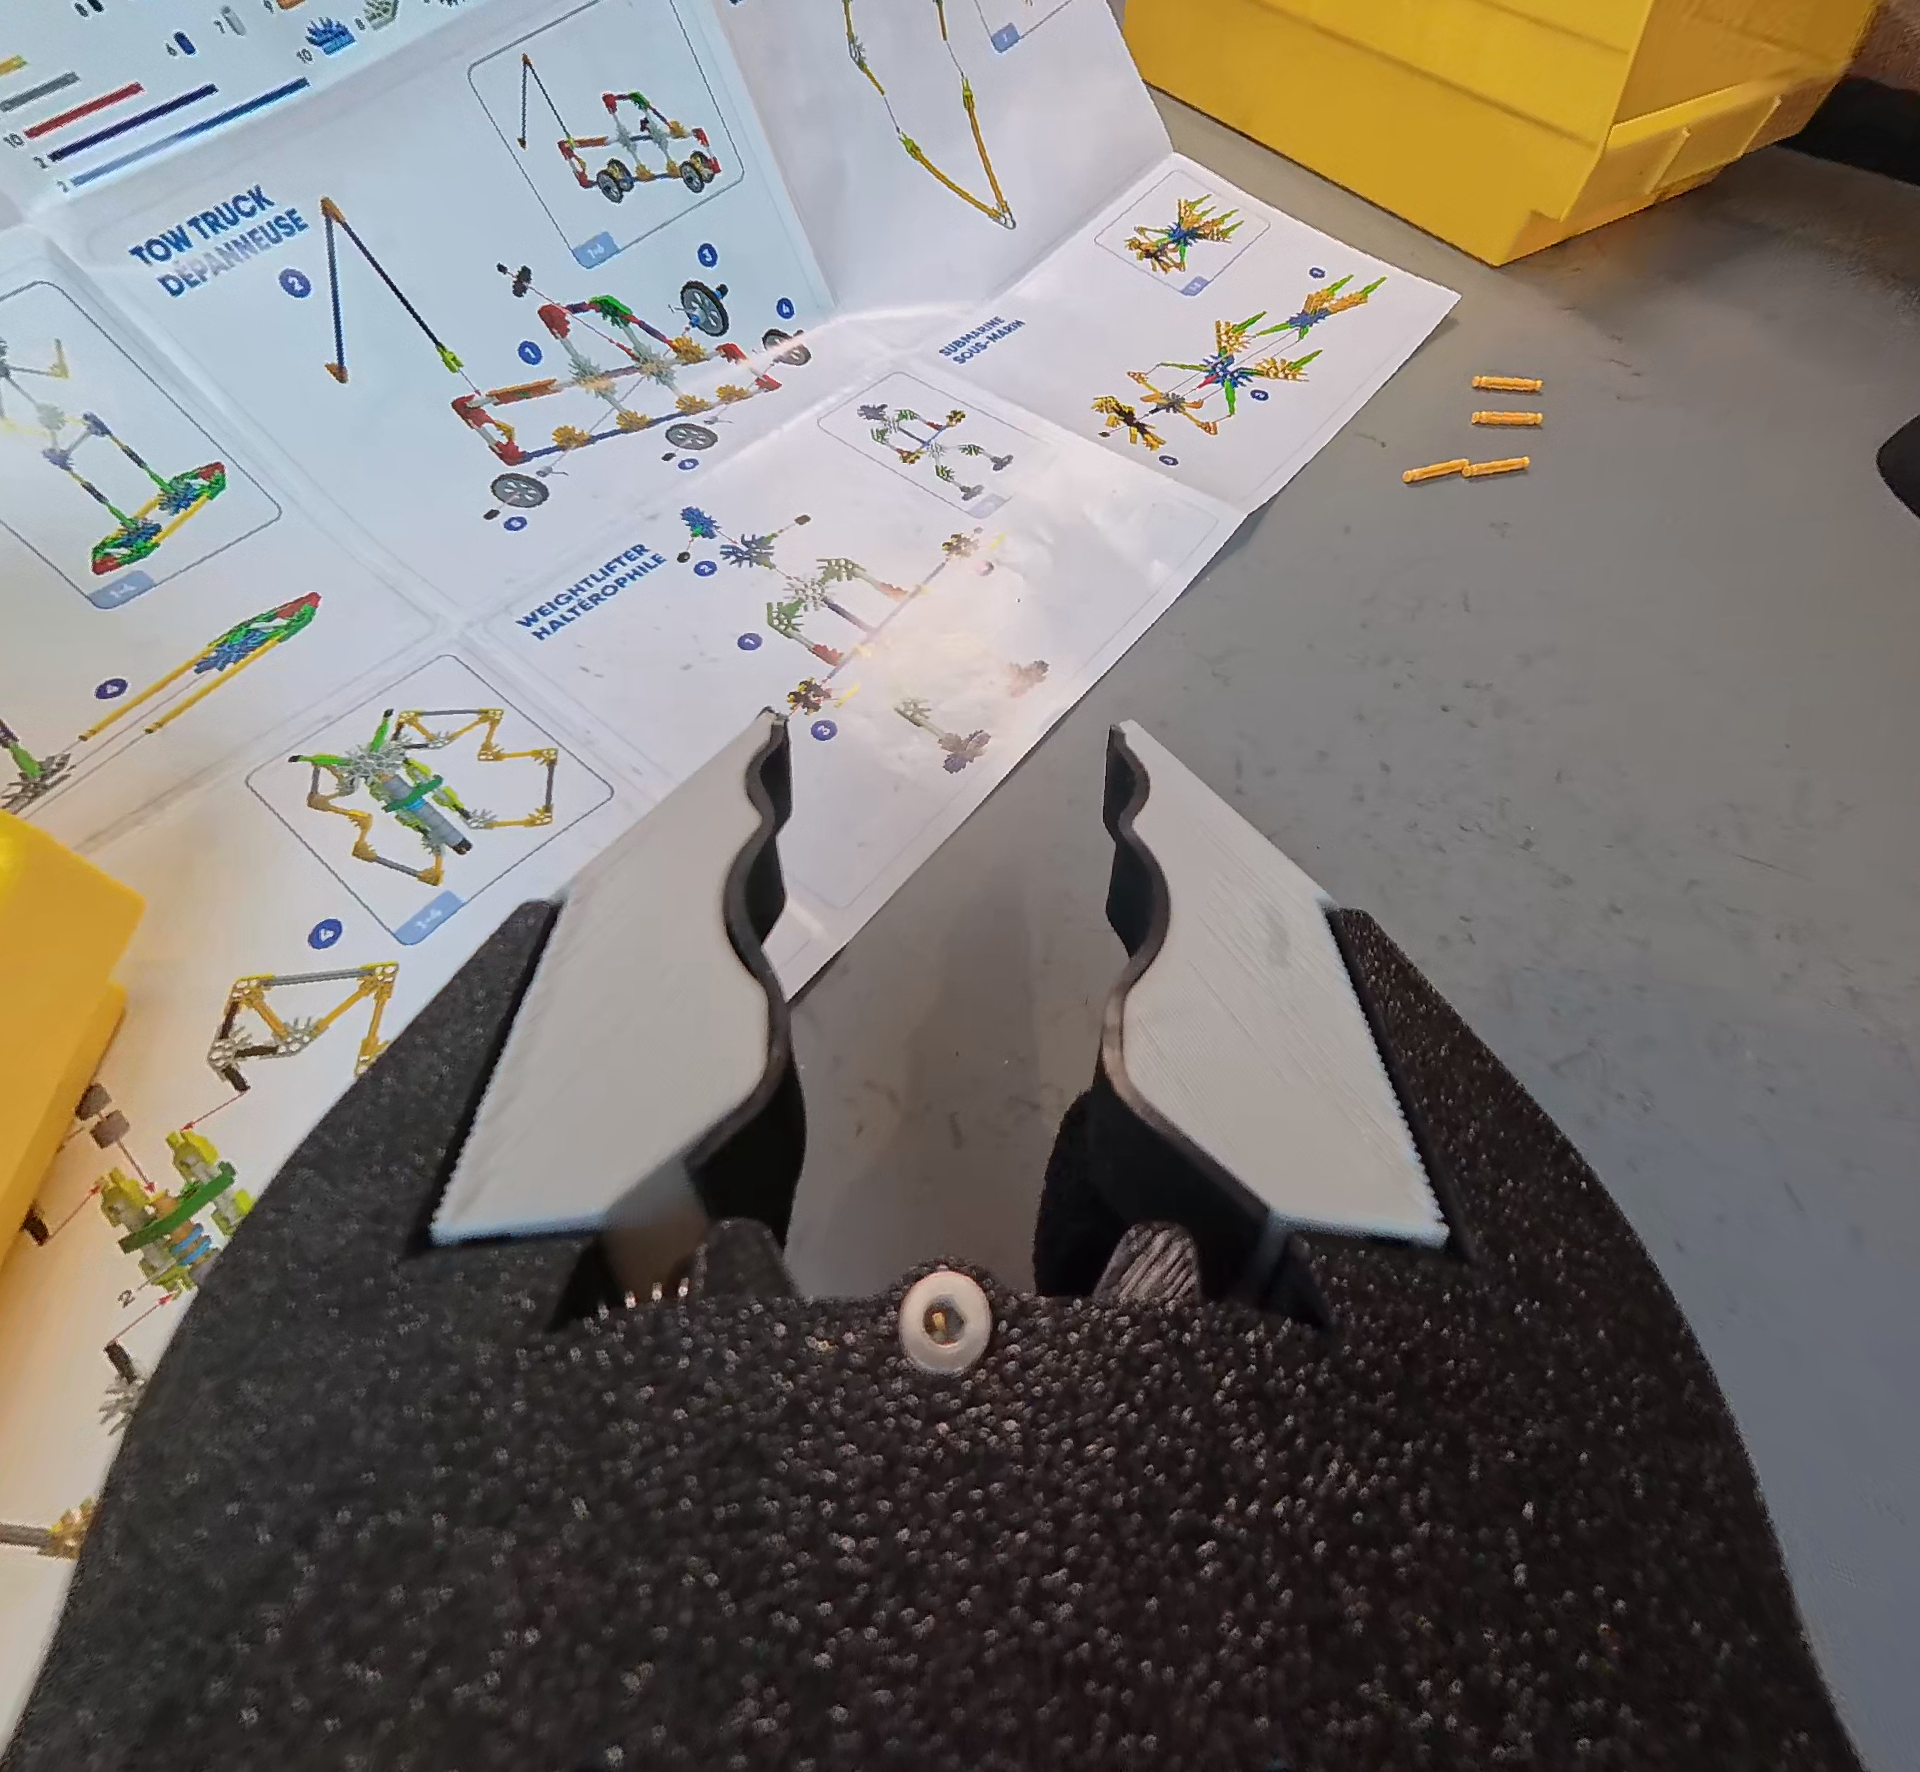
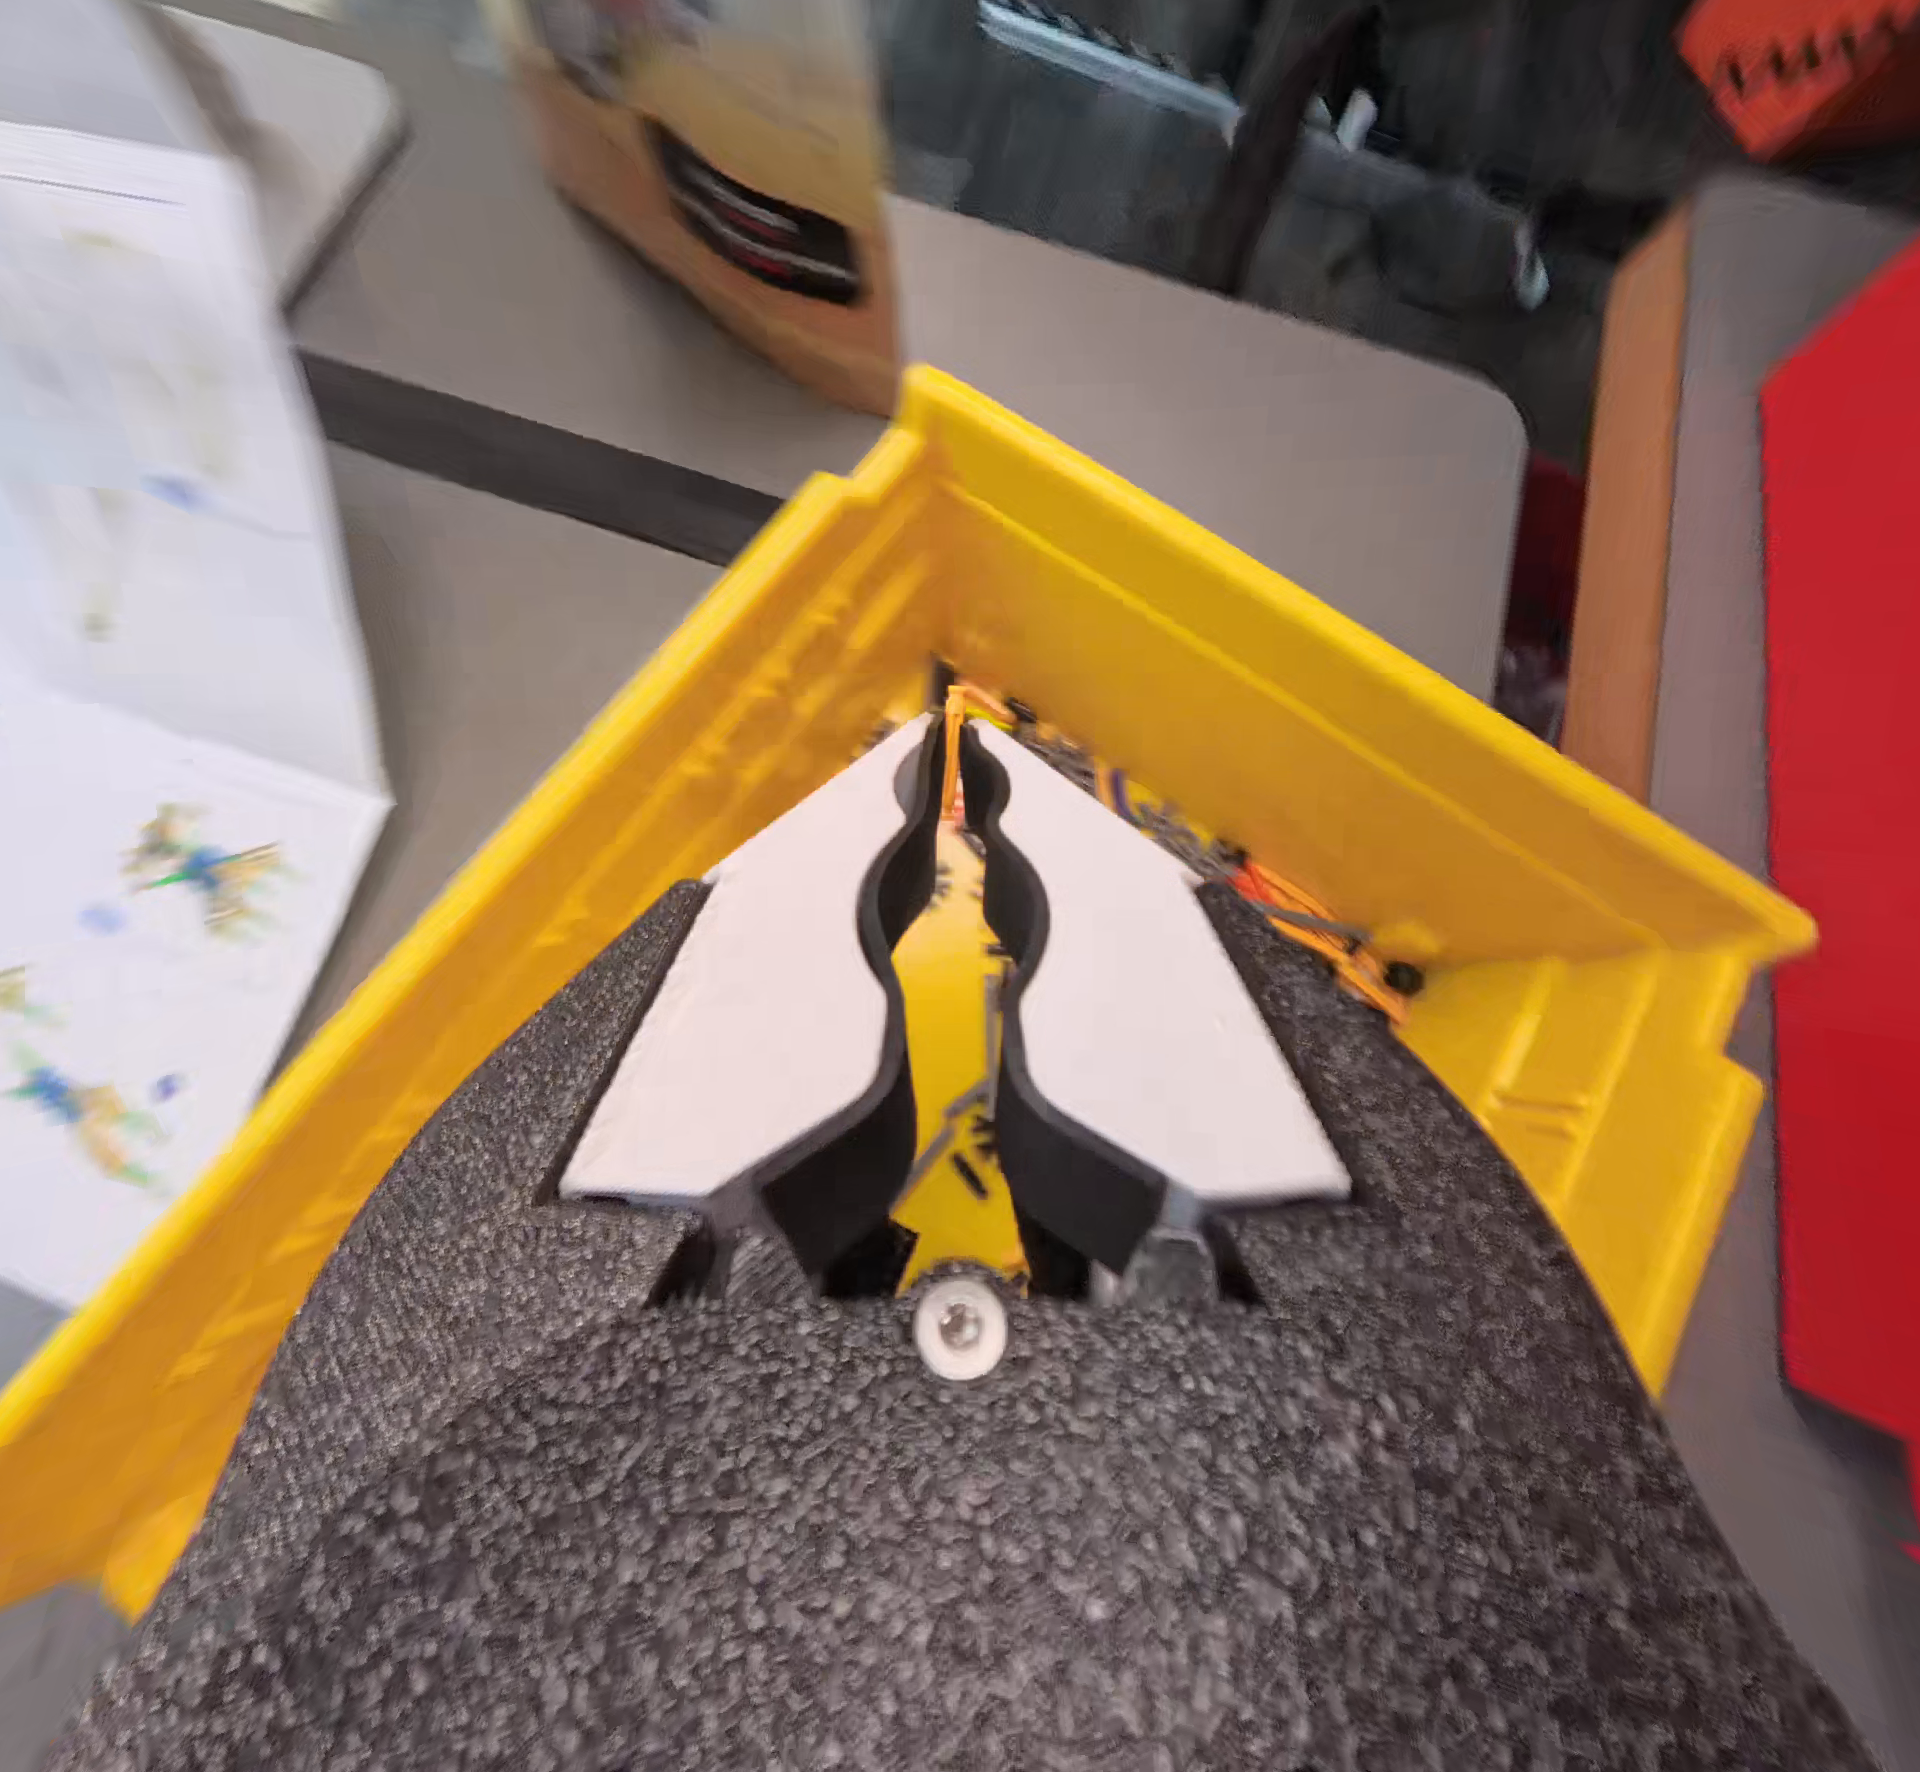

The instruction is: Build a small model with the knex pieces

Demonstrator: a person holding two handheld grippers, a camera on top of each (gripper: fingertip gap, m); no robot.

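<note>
My left gripper (image 1: 945,735) hangs with its fingers spread wide and nothing between them, over the near right edge of a big folded instruction sheet (image 1: 644,434) that lies on the grey table (image 1: 1507,839). The left finger tip sits above the paper; the right finger tip is over bare table just beside the sheet's edge. The sheet shows coloured drawings of rod-and-connector models and reaches away to the far left. To the far right of it stands a yellow bin (image 1: 1455,29). Between sheet and bin side, well apart from my fingers, four short orange rods (image 1: 1496,423) lie on the table, two apart and two end to end. A second yellow box corner (image 1: 52,984) shows at the near left, resting on the sheet.

My right gripper (image 2: 951,730) is down inside the yellow bin (image 2: 1299,714), pointing into its far corner. Its fingers are drawn narrow, and a thin orange rod (image 2: 952,766) stands between the tips; the picture is blurred, so I cannot tell whether the pads truly clamp it. More small orange and dark pieces (image 2: 1320,933) lie along the bin's right wall. The sheet (image 2: 135,787) lies to the left of the bin, a red bin (image 2: 1849,787) to the right.
</note>
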